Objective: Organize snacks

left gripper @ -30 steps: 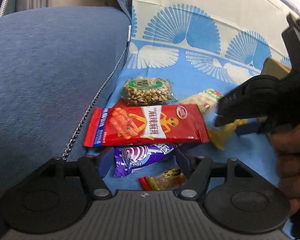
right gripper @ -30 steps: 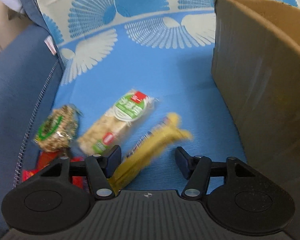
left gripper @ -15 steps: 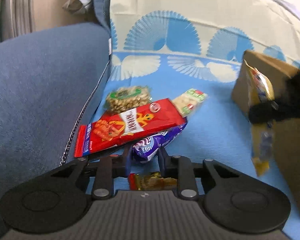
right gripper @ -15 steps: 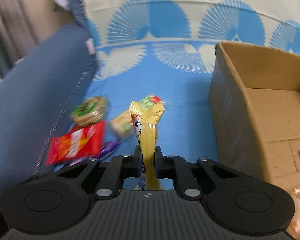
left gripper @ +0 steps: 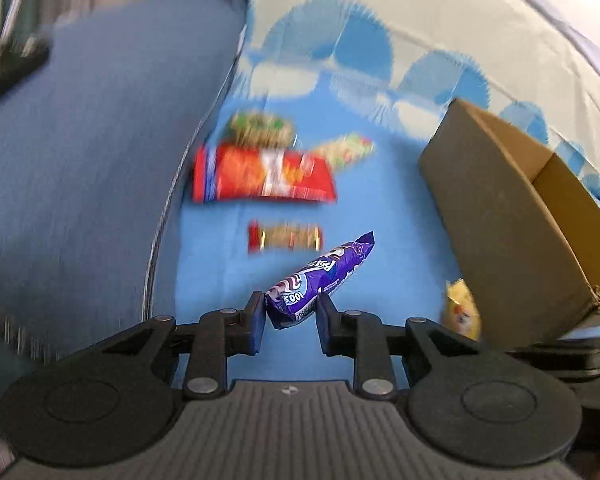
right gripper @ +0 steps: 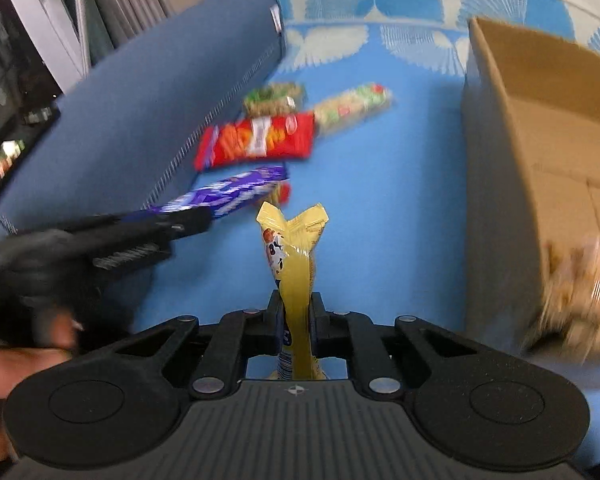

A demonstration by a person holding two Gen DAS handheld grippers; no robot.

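My left gripper (left gripper: 290, 314) is shut on a purple snack packet (left gripper: 320, 280) and holds it above the blue patterned sheet (left gripper: 380, 240). The packet also shows in the right wrist view (right gripper: 228, 194), with the left gripper (right gripper: 208, 220) on it. My right gripper (right gripper: 296, 312) is shut on a yellow snack packet (right gripper: 296, 248), which stands upright between the fingers. The yellow packet shows in the left wrist view (left gripper: 462, 314) beside the open cardboard box (left gripper: 520, 208). On the sheet lie a red snack bag (left gripper: 260, 176), a small red-and-gold candy (left gripper: 286, 236), a nut bar (left gripper: 260, 128) and a green-labelled cracker pack (left gripper: 344, 150).
The cardboard box (right gripper: 540, 152) stands at the right with some snacks (right gripper: 580, 272) inside, blurred. A blue fabric cushion (left gripper: 80, 160) rises along the left of the sheet. A dark shelf (right gripper: 4, 112) is at the far left.
My left gripper has lifted the purple packet off the sheet and away from the red bag. My right gripper has carried the yellow packet up, nearer the box.
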